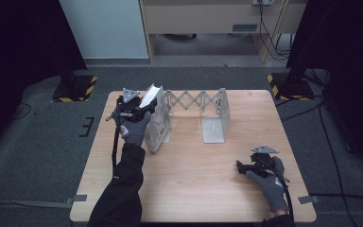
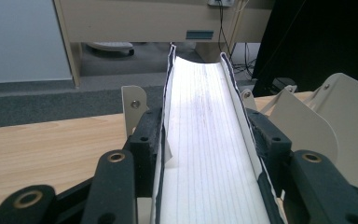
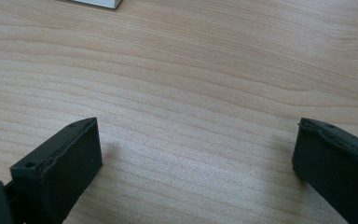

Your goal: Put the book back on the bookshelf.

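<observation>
While my left hand-held gripper [image 1: 144, 105] clamps a book [image 2: 205, 140] by its covers, page edges up, the book's long axis runs straight ahead of the jaws toward the far edge of the worktop [image 1: 194, 184]. Just to that gripper's right stands the rack [image 1: 196, 113], its nearest divider touching or almost touching the book; I judge the slot lies down and slightly right of the jaws. My right hand-held gripper [image 1: 242, 166] rests well apart at the near right, jaws wide and holding nothing, so the left is much nearer the rack.
</observation>
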Tool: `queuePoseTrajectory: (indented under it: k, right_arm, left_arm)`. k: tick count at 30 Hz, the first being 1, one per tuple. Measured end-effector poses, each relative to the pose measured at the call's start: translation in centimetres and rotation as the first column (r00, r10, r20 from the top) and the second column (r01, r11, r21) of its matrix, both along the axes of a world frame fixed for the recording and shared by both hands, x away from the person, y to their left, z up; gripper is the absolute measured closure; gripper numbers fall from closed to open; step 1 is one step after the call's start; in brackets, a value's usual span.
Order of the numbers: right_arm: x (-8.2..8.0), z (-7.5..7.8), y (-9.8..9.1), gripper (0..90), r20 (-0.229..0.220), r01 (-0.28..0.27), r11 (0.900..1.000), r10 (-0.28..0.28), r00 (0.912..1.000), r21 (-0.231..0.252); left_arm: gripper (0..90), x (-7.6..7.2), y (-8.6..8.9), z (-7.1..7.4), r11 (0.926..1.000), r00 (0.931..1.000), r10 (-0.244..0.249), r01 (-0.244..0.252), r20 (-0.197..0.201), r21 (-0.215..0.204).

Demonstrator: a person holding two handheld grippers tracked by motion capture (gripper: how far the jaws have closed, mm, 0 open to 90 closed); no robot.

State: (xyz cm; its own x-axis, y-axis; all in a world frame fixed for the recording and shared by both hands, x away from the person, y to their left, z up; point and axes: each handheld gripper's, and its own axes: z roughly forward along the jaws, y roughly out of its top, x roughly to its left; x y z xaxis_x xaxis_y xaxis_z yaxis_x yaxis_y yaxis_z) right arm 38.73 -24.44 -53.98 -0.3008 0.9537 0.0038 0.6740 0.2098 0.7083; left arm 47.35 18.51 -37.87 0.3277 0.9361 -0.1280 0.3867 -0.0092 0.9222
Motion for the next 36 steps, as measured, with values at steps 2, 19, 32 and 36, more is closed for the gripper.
queuePoseTrajectory:
  k: [2, 19, 32, 36]
  right_arm:
    - [0.0, 0.0, 0.0, 1.6, 0.000, 0.000, 1.0000, 0.000, 1.0000, 0.000]
    - [0.0, 0.0, 0.0, 1.6, 0.000, 0.000, 1.0000, 0.000, 1.0000, 0.000]
    - [0.0, 0.0, 0.0, 1.6, 0.000, 0.000, 1.0000, 0.000, 1.0000, -0.004]
    - [0.0, 0.0, 0.0, 1.6, 0.001, -0.002, 1.0000, 0.002, 1.0000, -0.005]
  left_arm:
    - [52.2, 0.5, -0.4, -0.2, 1.0000, 1.0000, 0.003, -0.003, 0.001, 0.008]
    - [51.2, 2.3, -2.5, -1.2, 0.9988, 0.9998, 0.015, -0.016, 0.014, 0.047]
    - [41.1, -2.2, 0.1, -3.3, 0.9953, 0.9964, -0.072, 0.075, 0.043, -0.061]
    - [41.6, -3.2, 0.5, -4.2, 0.9910, 0.9943, -0.088, 0.093, 0.061, -0.096]
